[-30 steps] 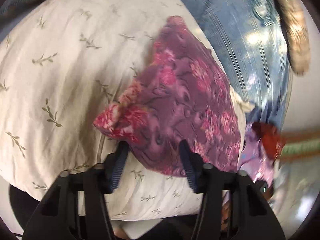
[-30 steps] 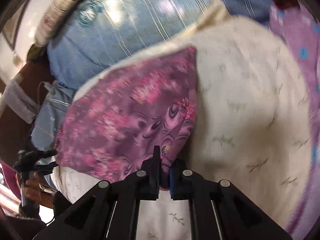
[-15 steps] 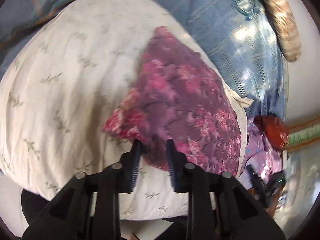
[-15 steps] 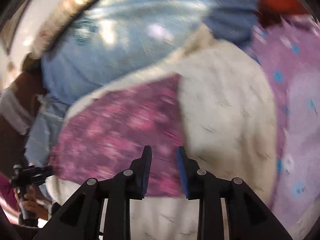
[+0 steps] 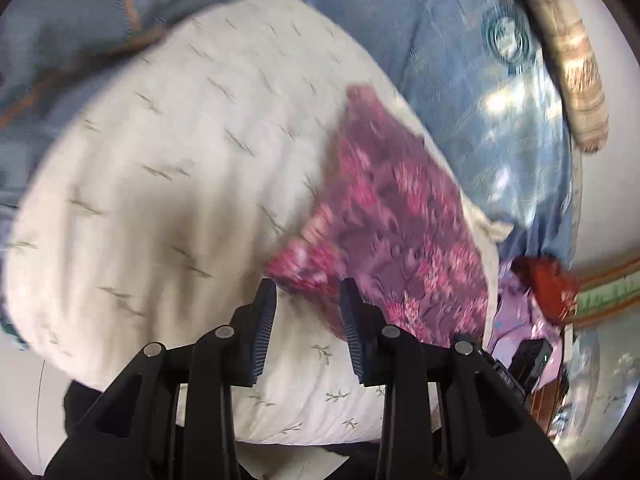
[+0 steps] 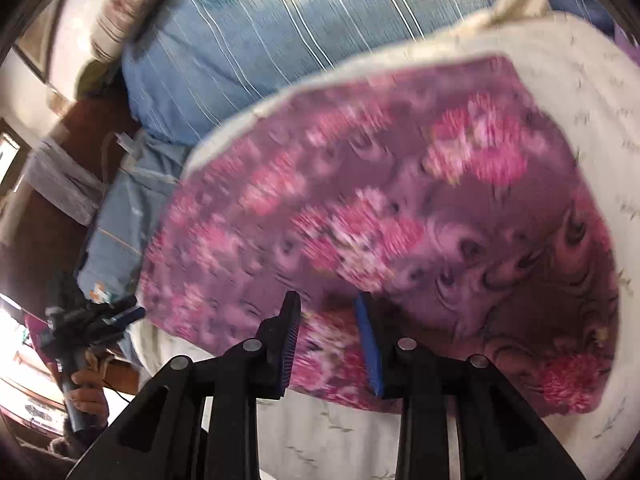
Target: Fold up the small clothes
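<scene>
Left gripper (image 5: 307,294): jaws partly apart, empty, poised just short of purple floral garment (image 5: 400,232)'s near corner. Garment itself: lying flat on cream pillow (image 5: 168,184), seemingly folded once, though blurred. Right gripper (image 6: 329,308): jaws opening, garment's near edge beneath, unpinched. Remaining, probably: another fold, then setting aside.

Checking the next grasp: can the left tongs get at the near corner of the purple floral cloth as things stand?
Probably yes. The left tongs stand open just short of the purple floral cloth, whose near corner lies flat on the cream pillow with nothing over it. The right tongs sit at the other edge, clear of that corner.
</scene>
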`<state>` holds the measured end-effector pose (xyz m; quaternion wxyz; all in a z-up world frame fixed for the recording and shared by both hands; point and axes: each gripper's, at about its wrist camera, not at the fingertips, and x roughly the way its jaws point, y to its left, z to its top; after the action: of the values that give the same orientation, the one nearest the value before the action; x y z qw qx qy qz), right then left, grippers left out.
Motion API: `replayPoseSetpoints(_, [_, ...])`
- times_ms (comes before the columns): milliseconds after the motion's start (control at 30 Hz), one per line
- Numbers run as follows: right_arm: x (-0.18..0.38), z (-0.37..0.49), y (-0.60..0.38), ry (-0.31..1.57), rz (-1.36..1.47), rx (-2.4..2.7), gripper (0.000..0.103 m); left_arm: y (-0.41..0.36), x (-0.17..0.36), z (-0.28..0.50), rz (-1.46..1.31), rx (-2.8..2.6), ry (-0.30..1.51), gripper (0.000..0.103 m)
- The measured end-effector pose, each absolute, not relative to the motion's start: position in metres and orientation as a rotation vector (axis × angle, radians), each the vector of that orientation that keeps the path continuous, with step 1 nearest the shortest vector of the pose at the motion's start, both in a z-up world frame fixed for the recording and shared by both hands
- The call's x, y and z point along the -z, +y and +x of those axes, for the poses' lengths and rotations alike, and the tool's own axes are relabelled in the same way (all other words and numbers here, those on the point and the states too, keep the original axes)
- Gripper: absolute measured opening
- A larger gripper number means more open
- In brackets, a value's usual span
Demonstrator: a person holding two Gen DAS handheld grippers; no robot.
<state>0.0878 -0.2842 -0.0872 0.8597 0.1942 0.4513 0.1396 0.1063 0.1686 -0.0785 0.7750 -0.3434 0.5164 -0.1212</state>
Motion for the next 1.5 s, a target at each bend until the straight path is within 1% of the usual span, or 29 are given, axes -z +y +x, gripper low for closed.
replayPoseSetpoints(33, [0.082,0.087,-0.28,0.932,0.403,-0.318,0.031,0.173,0.078,0.107,-0.766,0.27,1.106,0.034])
replayPoseSetpoints(67, [0.078,0.088,-0.274,0.924,0.405,-0.337,0.031,0.174,0.079,0.108,-0.783,0.273,1.1,0.039])
replayPoseSetpoints(133, [0.079,0.09,-0.259,0.921,0.423,-0.412,0.031,0.169,0.083,0.114,-0.794,0.266,1.107,0.043])
replayPoseSetpoints(233, [0.096,0.095,-0.233,0.985,0.424,-0.477,0.031,0.151,0.093,0.128,-0.72,0.201,1.151,0.043])
replayPoseSetpoints(267, [0.108,0.095,-0.225,1.028,0.414,-0.49,0.031,0.144,0.099,0.134,-0.65,0.142,1.192,0.039])
replayPoseSetpoints(300, [0.123,0.095,-0.217,1.08,0.391,-0.484,0.03,0.138,0.1,0.137,-0.609,0.123,1.204,0.038])
replayPoseSetpoints(367, [0.119,0.085,-0.221,1.036,0.399,-0.48,0.028,0.133,0.091,0.135,-0.551,0.092,1.201,0.037])
replayPoseSetpoints(433, [0.111,0.083,-0.228,1.044,0.395,-0.477,0.028,0.134,0.081,0.127,-0.529,0.091,1.175,0.036])
replayPoseSetpoints(500, [0.1,0.077,-0.241,1.002,0.405,-0.457,0.035,0.133,0.066,0.116,-0.506,0.101,1.131,0.036])
replayPoseSetpoints(533, [0.095,0.074,-0.247,0.983,0.413,-0.434,0.042,0.13,0.058,0.111,-0.473,0.087,1.109,0.036])
replayPoseSetpoints(567, [0.093,0.074,-0.252,0.974,0.423,-0.422,0.045,0.127,0.052,0.105,-0.442,0.065,1.084,0.036])
replayPoseSetpoints(633, [0.09,0.071,-0.261,0.958,0.458,-0.408,0.045,0.118,0.04,0.098,-0.38,0.024,1.04,0.037])
replayPoseSetpoints(833, [0.082,0.062,-0.27,0.949,0.423,-0.37,0.045,0.098,0.04,0.101,-0.361,0.042,1.069,0.04])
replayPoseSetpoints(900, [0.078,0.061,-0.273,0.933,0.41,-0.35,0.056,0.093,0.037,0.096,-0.344,0.042,1.074,0.045])
replayPoseSetpoints(933, [0.074,0.058,-0.276,0.919,0.395,-0.332,0.065,0.092,0.036,0.093,-0.338,0.041,1.073,0.048])
replayPoseSetpoints(967, [0.072,0.058,-0.275,0.912,0.381,-0.321,0.068,0.091,0.035,0.092,-0.337,0.041,1.069,0.049])
replayPoseSetpoints(1033, [0.068,0.056,-0.276,0.902,0.343,-0.295,0.068,0.087,0.034,0.092,-0.331,0.045,1.068,0.05])
replayPoseSetpoints(1100, [0.065,0.055,-0.275,0.897,0.309,-0.282,0.072,0.085,0.033,0.092,-0.322,0.044,1.07,0.052])
replayPoseSetpoints(1167, [0.063,0.053,-0.274,0.888,0.283,-0.266,0.077,0.085,0.034,0.092,-0.316,0.039,1.072,0.056])
replayPoseSetpoints(1200, [0.062,0.054,-0.272,0.886,0.268,-0.26,0.079,0.087,0.035,0.092,-0.317,0.037,1.078,0.056])
replayPoseSetpoints(1267, [0.061,0.055,-0.271,0.887,0.233,-0.235,0.081,0.096,0.038,0.092,-0.372,0.066,1.097,0.058])
replayPoseSetpoints(1367, [0.058,0.059,-0.269,0.88,0.185,-0.199,0.081,0.127,0.062,0.087,-0.654,0.163,1.153,0.058])
replayPoseSetpoints(1433, [0.058,0.063,-0.27,0.879,0.184,-0.198,0.084,0.136,0.078,0.085,-0.778,0.197,1.185,0.058])
replayPoseSetpoints(1500, [0.058,0.067,-0.27,0.884,0.191,-0.197,0.084,0.137,0.091,0.089,-0.835,0.214,1.203,0.058])
